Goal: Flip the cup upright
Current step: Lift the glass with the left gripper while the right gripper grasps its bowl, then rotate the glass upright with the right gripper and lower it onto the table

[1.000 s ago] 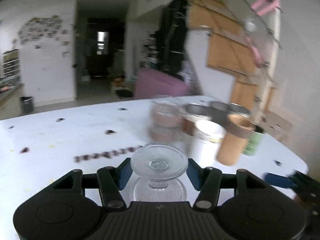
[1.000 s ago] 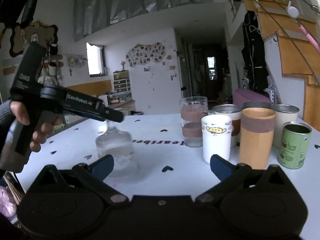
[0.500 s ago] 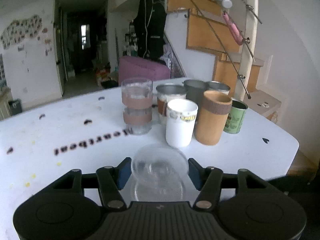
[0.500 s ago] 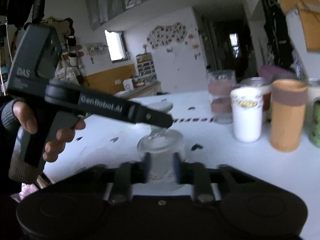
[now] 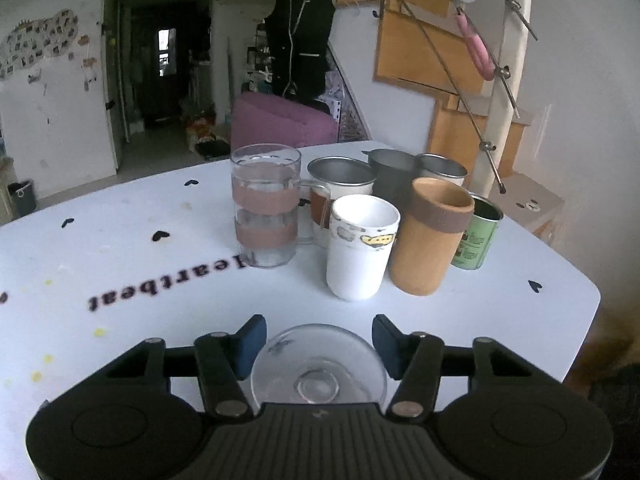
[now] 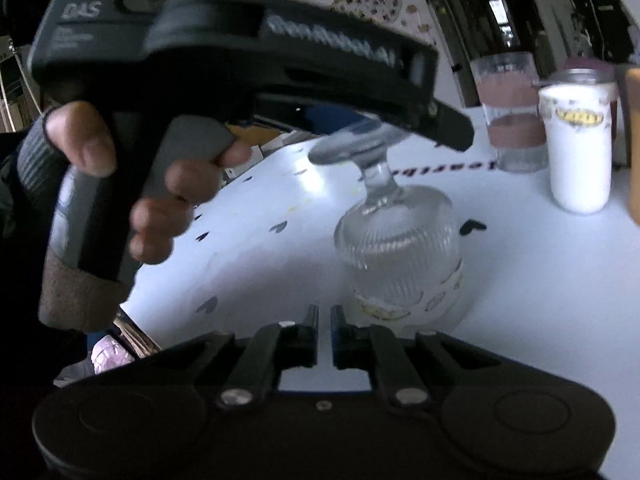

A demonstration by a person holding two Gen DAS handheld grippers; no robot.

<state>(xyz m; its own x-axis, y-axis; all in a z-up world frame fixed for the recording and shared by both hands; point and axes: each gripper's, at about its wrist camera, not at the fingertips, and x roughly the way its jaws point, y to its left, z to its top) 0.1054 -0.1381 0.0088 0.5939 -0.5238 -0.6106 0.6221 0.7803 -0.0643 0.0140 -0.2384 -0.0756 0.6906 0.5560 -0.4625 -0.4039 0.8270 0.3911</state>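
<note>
The glass cup [image 6: 394, 236] stands upside down near the table's [image 5: 500, 300] front edge. The left gripper [image 5: 319, 344] holds its foot between its fingers. The right gripper [image 6: 324, 338] is nearly closed, holding nothing, just beside the cup's rim.

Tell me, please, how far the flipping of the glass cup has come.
Done: the left gripper has reached the upside-down footed glass cup, its fingers on either side of the cup's foot.

In hand: the grasp; a firm clamp is unclear.

Left: lifting, turning it upright and setting it on the table. The right gripper is nearly shut on nothing.
</note>
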